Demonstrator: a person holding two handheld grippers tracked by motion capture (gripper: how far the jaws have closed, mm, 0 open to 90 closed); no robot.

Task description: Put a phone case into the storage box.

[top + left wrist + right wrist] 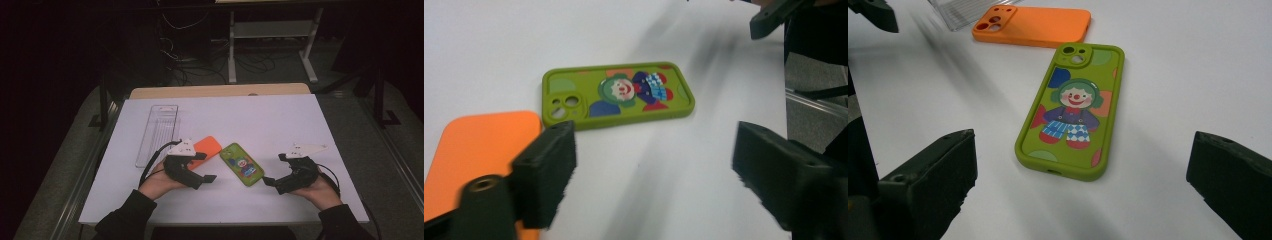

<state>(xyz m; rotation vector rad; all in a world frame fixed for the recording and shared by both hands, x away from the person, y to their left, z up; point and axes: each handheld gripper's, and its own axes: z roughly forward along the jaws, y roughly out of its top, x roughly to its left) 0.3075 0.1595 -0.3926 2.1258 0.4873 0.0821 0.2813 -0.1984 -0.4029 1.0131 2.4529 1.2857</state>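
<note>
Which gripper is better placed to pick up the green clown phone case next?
Right, probably. The right gripper faces the green clown phone case with jaws open and the case's near end centred between them. The left gripper is open too, but sits partly over the orange phone case, with the green one off-centre.

worktop (280,120): white, flat | clear tray (159,131): far-left, long side running away | cables (200,65): on floor beyond | white frame (272,35): behind worktop
</note>
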